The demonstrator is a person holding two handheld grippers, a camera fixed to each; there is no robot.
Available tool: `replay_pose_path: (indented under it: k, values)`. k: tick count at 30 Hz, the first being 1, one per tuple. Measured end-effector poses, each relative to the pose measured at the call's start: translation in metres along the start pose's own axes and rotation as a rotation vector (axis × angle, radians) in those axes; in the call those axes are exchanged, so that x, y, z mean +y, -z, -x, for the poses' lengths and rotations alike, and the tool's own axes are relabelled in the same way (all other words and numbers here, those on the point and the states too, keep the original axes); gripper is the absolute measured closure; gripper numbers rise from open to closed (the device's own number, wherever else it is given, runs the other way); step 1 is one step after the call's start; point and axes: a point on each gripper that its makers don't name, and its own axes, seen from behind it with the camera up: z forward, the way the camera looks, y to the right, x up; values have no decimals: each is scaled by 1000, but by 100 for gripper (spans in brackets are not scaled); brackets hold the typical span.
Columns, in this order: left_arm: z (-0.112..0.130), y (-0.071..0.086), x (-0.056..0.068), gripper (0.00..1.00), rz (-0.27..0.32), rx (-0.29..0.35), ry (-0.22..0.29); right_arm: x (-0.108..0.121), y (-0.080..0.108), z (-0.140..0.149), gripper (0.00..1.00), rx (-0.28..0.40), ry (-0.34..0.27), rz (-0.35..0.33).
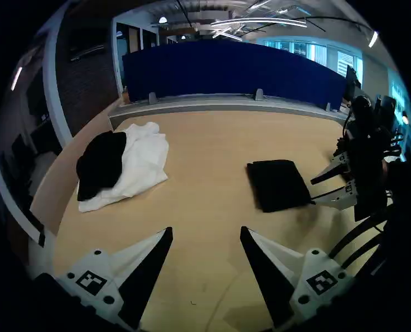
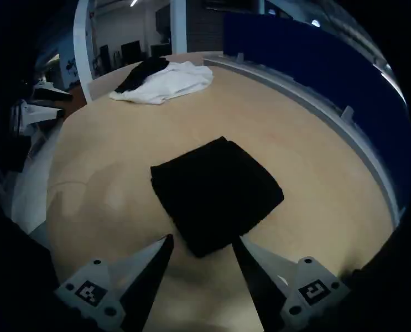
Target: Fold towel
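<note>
A black towel (image 2: 216,193) lies folded into a neat square on the light wooden table (image 2: 316,182); it also lies right of centre in the left gripper view as the black towel (image 1: 277,184). My right gripper (image 2: 202,249) is open, its tips at the towel's near edge, nothing between them. In the left gripper view that right gripper (image 1: 315,191) sits at the towel's right edge. My left gripper (image 1: 205,235) is open over bare table, well short of the towel.
A loose pile of white cloth (image 1: 141,160) with a black cloth (image 1: 100,163) on top lies at the table's left side, seen far off as the pile (image 2: 164,80) in the right gripper view. A blue partition (image 1: 233,69) runs behind the table.
</note>
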Motion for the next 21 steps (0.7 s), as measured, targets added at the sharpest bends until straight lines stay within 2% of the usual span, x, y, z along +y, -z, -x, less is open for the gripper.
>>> replay_pose_path:
  k: [7, 10, 18, 21]
  values:
    - [0, 1, 0, 10, 1, 0, -3, 2, -3, 11, 18, -9, -34, 25]
    - [1, 1, -1, 10, 0, 0, 1, 2, -8, 16, 21, -14, -56, 39]
    - [4, 0, -4, 10, -2, -2, 3, 1, -19, 24, 56, -20, -121, 50]
    - [4, -1, -3, 10, -2, -2, 4, 0, -22, 26, 60, -23, -130, 48]
